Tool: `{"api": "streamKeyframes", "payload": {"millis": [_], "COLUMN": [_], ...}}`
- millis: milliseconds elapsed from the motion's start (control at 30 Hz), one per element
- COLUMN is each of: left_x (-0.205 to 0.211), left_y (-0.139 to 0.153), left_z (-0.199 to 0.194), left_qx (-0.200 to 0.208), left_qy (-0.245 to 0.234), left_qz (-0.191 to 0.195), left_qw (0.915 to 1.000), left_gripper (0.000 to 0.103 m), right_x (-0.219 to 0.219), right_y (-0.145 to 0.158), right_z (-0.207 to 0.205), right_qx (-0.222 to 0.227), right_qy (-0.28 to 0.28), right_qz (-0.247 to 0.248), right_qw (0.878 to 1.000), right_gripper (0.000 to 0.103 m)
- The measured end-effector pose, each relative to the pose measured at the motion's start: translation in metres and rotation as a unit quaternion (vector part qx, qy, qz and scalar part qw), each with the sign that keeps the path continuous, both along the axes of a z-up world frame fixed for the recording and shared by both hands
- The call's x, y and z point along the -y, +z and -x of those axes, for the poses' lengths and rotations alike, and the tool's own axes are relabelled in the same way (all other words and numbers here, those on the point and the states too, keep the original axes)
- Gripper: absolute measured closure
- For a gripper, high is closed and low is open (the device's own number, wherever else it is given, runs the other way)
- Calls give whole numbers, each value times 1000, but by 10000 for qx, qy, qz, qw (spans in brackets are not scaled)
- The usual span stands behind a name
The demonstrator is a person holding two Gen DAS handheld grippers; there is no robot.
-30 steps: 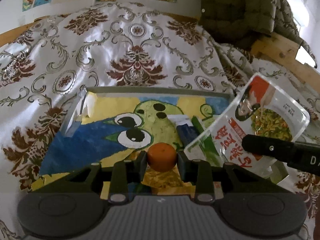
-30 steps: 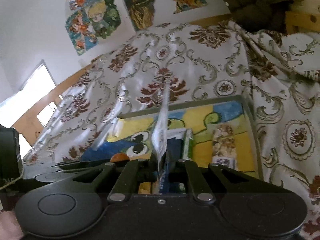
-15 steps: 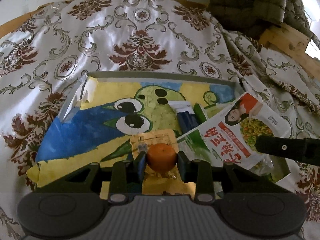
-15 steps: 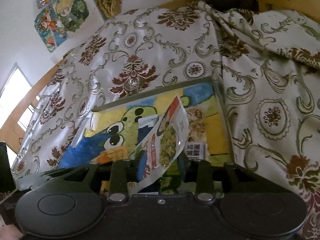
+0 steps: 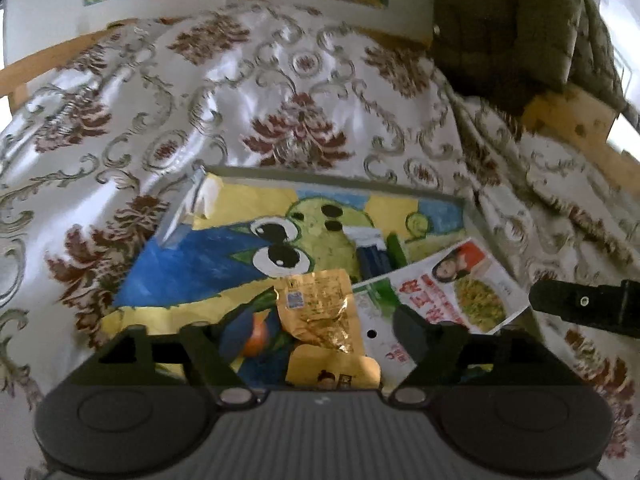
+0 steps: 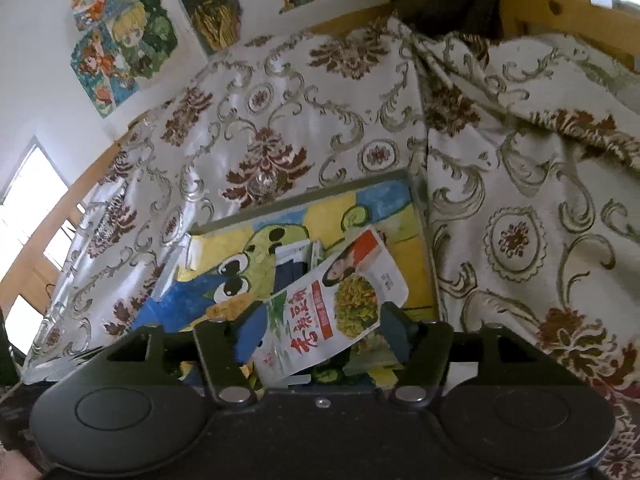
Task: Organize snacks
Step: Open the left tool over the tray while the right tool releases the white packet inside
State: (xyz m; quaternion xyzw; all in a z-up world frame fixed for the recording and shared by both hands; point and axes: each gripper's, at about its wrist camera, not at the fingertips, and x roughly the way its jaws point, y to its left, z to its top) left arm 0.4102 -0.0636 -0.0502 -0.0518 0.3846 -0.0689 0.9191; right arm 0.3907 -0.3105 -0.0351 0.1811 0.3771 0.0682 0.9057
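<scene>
From the left wrist view, the left tool (image 5: 320, 330) is standing open over the near edge of a shallow tray (image 5: 340, 178) lined with a cartoon frog painting; its jaws have just been spreading. An orange (image 5: 256, 338) is lying loose in the tray just inside the left finger, partly hidden by it, and no pad is pressing on it. A crinkled gold snack packet (image 5: 320, 308) is lying in the gap between the fingers, untouched. To its right, a white snack pouch (image 5: 448, 292) printed with red characters and a food photo is lying flat in the tray, over a dark blue packet (image 5: 374, 258). The black tip of the right tool is showing at the right edge. The tray is sitting on a bed covered by a floral cloth (image 5: 296, 80).

From the right wrist view, the right tool (image 6: 316, 326) is also standing open, its jaws having just been widening. The white snack pouch is lying in the tray between the fingers, with neither pad gripping it. This view is hiding the orange, and only a sliver of the gold packet is showing. It is adding colourful posters (image 6: 124, 48) on the wall.
</scene>
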Motion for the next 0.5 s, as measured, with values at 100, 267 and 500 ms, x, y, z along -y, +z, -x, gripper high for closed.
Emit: {"api": "streamKeyframes", "payload": {"millis": [100, 267, 500], "left_x": [-5, -13, -28], "left_y": [15, 42, 69], "left_z": [15, 44, 92], "left_qx": [222, 624, 1027], "left_qy": [108, 330, 532], "left_qz": [98, 297, 547], "left_qw": [9996, 9971, 9918], "left_gripper": [8, 0, 0], "right_x": [0, 0, -7], "right_y": [11, 32, 61], "right_z": [12, 40, 85], "right_qx": [229, 682, 1339], "right_qy": [-1, 58, 95], "right_qz": [95, 289, 620], "right_qw": [9997, 9972, 9890], "right_gripper": [26, 14, 1]}}
